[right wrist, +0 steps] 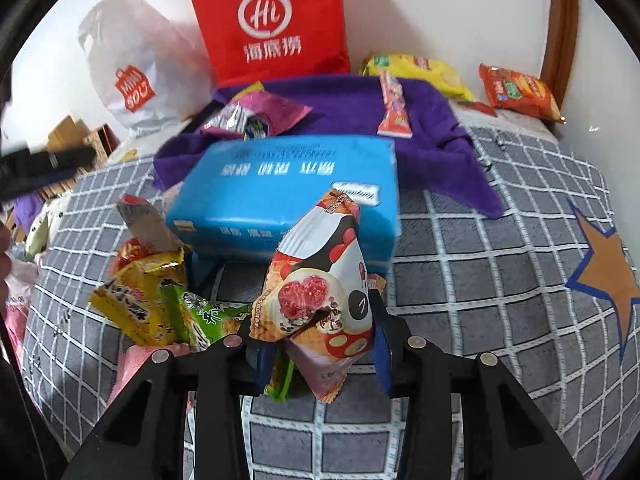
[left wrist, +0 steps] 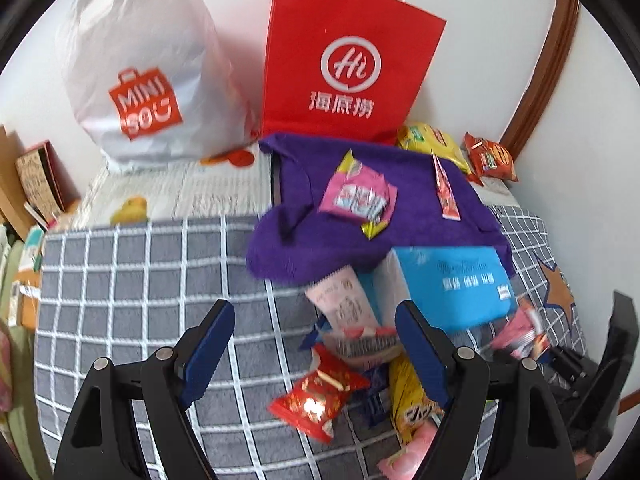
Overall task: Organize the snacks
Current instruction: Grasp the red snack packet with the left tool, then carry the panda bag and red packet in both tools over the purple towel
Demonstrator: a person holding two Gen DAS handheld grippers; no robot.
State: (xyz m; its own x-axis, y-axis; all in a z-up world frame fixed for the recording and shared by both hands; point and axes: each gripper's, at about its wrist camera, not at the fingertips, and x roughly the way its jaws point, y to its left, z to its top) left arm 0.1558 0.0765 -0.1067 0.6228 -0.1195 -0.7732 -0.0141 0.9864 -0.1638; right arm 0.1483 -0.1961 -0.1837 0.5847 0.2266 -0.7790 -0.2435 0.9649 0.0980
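Cartoon snack packet pinched upright in right gripper, above checked blanket | snack pile loose beside blue tissue pack; two packets on purple towel | left gripper spread, empty, over pile | sorting looks barely begun, most left

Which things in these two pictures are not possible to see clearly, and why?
- Left wrist view: the snack pile is motion-blurred; its labels are unreadable.
- Left wrist view: the pink packet is cut off by the bottom edge.
- Right wrist view: the panda snack packet hides the right tongs' pads.
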